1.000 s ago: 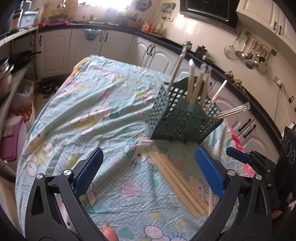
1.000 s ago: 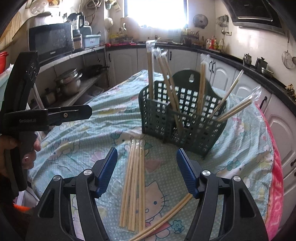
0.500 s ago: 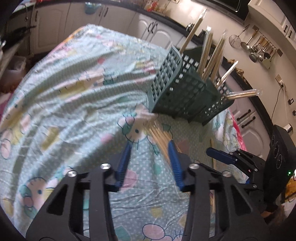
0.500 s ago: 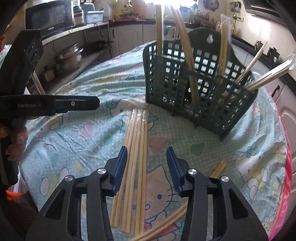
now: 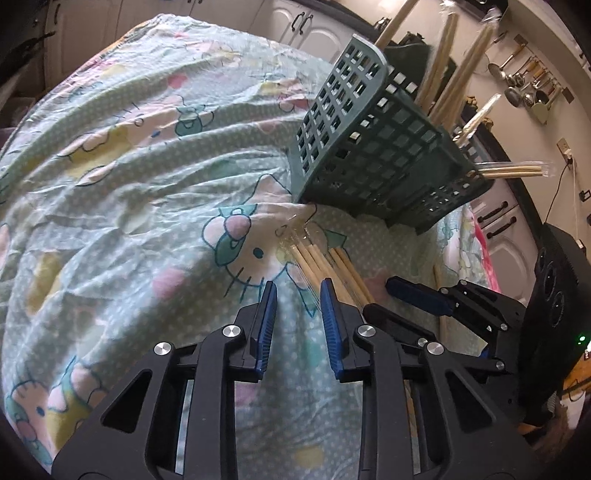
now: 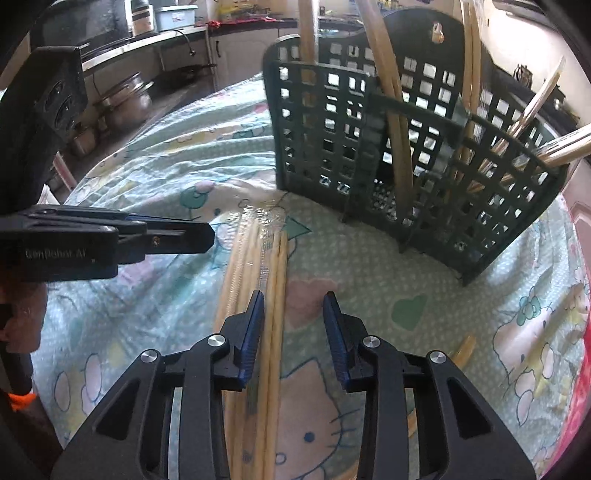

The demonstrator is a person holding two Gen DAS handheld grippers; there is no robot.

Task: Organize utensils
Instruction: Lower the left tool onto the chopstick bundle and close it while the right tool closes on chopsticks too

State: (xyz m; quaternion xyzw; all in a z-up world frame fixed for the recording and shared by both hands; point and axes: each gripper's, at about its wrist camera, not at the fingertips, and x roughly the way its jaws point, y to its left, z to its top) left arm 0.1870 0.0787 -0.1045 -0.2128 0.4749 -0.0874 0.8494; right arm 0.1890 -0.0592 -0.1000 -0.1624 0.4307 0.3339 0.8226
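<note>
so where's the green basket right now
The green basket stands on the cartoon-print cloth at the far right of both wrist views, just beyond the loose chopsticks, with wrapped chopsticks upright inside it.

A home kitchen, this: white cabinet doors (image 5: 325,26) under a dark counter, ladles and strainers (image 5: 528,88) hanging on the wall, steel pots (image 6: 125,99) on a low shelf, probably a microwave behind, and a cartoon-print tablecloth (image 5: 129,166).
</note>
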